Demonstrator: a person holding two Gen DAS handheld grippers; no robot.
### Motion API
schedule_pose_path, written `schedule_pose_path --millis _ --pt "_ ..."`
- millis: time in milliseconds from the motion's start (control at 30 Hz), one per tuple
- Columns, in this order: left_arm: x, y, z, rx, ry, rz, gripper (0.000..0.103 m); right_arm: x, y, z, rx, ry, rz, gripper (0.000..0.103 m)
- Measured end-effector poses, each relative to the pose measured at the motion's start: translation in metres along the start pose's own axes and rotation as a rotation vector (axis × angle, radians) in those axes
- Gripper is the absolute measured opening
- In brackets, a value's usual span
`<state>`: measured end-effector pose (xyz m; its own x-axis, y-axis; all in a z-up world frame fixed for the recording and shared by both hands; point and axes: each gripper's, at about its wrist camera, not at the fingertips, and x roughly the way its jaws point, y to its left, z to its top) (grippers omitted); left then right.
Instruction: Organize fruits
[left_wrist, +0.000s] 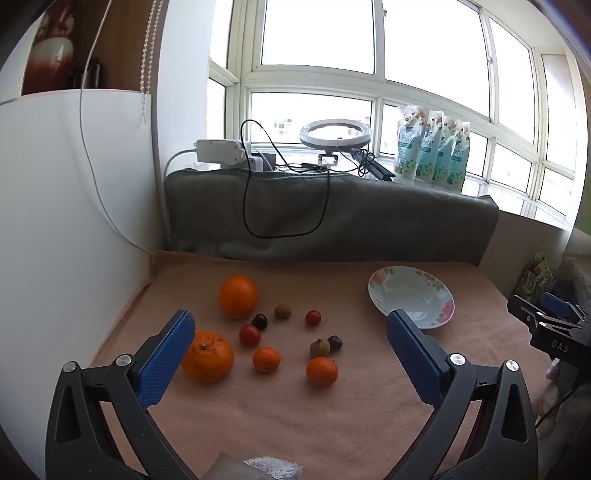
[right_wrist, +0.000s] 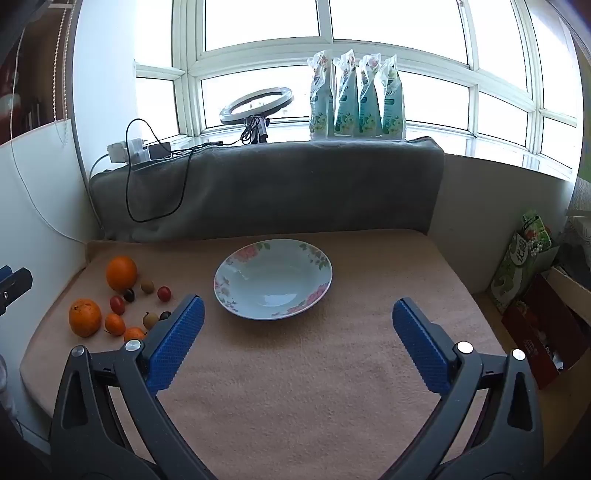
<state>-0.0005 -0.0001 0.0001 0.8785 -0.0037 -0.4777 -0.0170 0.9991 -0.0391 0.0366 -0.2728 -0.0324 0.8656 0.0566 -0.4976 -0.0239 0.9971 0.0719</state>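
Note:
Several fruits lie on the pink cloth: a large orange (left_wrist: 238, 296) (right_wrist: 121, 273), a second large orange (left_wrist: 207, 356) (right_wrist: 84, 317), two small mandarins (left_wrist: 266, 358) (left_wrist: 321, 371), cherry tomatoes (left_wrist: 249, 334) (left_wrist: 313, 317), brown longans (left_wrist: 282, 311) (left_wrist: 319, 347) and dark fruits (left_wrist: 259, 321). A floral plate (right_wrist: 229, 266) (left_wrist: 376, 291) stands empty to their right. My left gripper (left_wrist: 290, 325) is open above the fruits. My right gripper (right_wrist: 295, 314) is open in front of the plate; it also shows at the right edge of the left wrist view (left_wrist: 546, 317).
A grey blanket (right_wrist: 266, 184) covers the ledge behind the table, with a ring light (right_wrist: 256, 101), power strip (left_wrist: 219, 151), cables and several pouches (right_wrist: 356, 99) on it. A white panel (left_wrist: 55, 221) stands on the left. Boxes (right_wrist: 535, 295) stand on the right.

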Motion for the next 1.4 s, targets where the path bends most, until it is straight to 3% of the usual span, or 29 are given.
schedule_pose_path --millis 233,1400 --pt "0.003 -0.002 0.010 0.000 0.021 0.005 0.102 -0.001 0.002 0.001 0.000 -0.013 0.000 0.103" --pt "0.003 0.004 0.002 -0.018 -0.002 0.013 0.102 0.001 0.009 0.001 -0.013 -0.001 -0.005 0.103"
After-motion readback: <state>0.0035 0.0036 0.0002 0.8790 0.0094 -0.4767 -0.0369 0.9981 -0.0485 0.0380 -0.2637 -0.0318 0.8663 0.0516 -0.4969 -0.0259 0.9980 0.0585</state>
